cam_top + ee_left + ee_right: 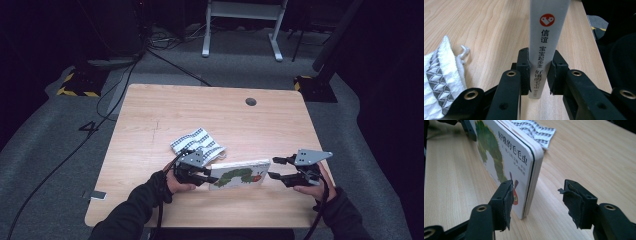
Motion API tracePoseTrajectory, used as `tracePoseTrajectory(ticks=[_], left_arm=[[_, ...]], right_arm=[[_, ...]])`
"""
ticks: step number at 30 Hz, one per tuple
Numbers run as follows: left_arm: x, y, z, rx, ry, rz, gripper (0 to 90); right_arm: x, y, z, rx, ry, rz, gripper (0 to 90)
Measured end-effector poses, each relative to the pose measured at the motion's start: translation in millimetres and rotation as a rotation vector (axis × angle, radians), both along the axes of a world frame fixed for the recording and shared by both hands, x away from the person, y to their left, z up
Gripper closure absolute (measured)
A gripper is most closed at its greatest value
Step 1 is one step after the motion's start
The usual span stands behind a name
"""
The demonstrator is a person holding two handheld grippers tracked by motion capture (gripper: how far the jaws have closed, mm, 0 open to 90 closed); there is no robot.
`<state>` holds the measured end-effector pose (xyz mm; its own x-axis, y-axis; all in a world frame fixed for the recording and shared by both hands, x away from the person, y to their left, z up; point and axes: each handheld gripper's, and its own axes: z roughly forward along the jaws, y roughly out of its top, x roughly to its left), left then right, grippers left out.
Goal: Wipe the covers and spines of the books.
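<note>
book: board book (pixel 240 175) with a green caterpillar on the cover, standing on its long edge on the table (pixel 150 115), lower centre of the high view, between the two grippers
book, left gripper view: spine (pixel 546 37) faces the camera, upright in the centre of the frame, red logo at top, black characters running down it
book, right gripper view: cover (pixel 499 157) and page edges fill upper left to centre; bottom corner rests on the wood
left gripper: (pixel 206 176) lower centre-left of the high view, at the book's left end; hand (pixel 175 181) just behind it
left fingers: closed tight on the spine end, one pad (pixel 524 72) on each face of the book, no gap visible; it has hold of the book
right gripper: (pixel 278 168) lower right of the high view, just off the book's right end
right fingers: apart; left pad (pixel 507 205) sits in front of the cover near the lower corner, can't tell if it touches; right pad (pixel 574 205) well clear of the back face; no clamp on the book
cloth: white with grey triangle pattern (pixel 197 142), flat on the table just behind the left gripper; lower left in the left gripper view (pixel 441 82), top centre in the right gripper view (pixel 536 130)
table hole: round grommet (pixel 251 102) upper centre-right of the tabletop
</note>
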<state>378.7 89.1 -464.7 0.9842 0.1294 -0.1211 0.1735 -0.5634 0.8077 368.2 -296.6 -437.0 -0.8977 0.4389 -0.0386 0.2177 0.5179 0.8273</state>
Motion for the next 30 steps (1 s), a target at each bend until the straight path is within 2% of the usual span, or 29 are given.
tracePoseTrajectory(ticks=[5, 11, 13, 16, 18, 24, 28, 30], left_arm=[[-0.5, -0.1, 0.2, 0.004, -0.014, -0.017, 74.7], [-0.3, -0.2, 0.4, 0.008, -0.028, -0.036, 74.6], [-0.3, -0.5, 0.3, 0.006, -0.025, -0.033, 74.6], [0.1, -0.4, 0.3, 0.007, -0.029, -0.021, 74.5], [0.3, -0.2, 0.4, 0.008, -0.032, -0.02, 74.4], [-1.2, -0.8, 1.4, 0.019, -0.041, -0.012, 72.7], [-1.5, -1.4, 1.6, 0.022, -0.046, -0.013, 71.7], [-1.6, -1.6, 1.8, 0.023, -0.049, -0.011, 71.7]], right_arm=[[9.0, 14.4, -9.9, -0.003, 0.053, 0.042, 36.3], [19.3, 28.3, -19.6, 0.026, 0.106, 0.106, 35.6], [20.0, 33.9, -20.9, 0.034, 0.114, 0.138, 38.3], [17.1, 38.7, -19.8, 0.05, 0.111, 0.188, 47.6], [15.4, 39.0, -19.1, 0.051, 0.111, 0.204, 48.8], [8.0, 36.1, -16.5, 0.059, 0.076, 0.232, 67.6], [3.0, 41.3, -14.3, 0.046, 0.057, 0.261, 69.8], [2.5, 45.8, -14.5, 0.041, 0.06, 0.256, 69.8]])
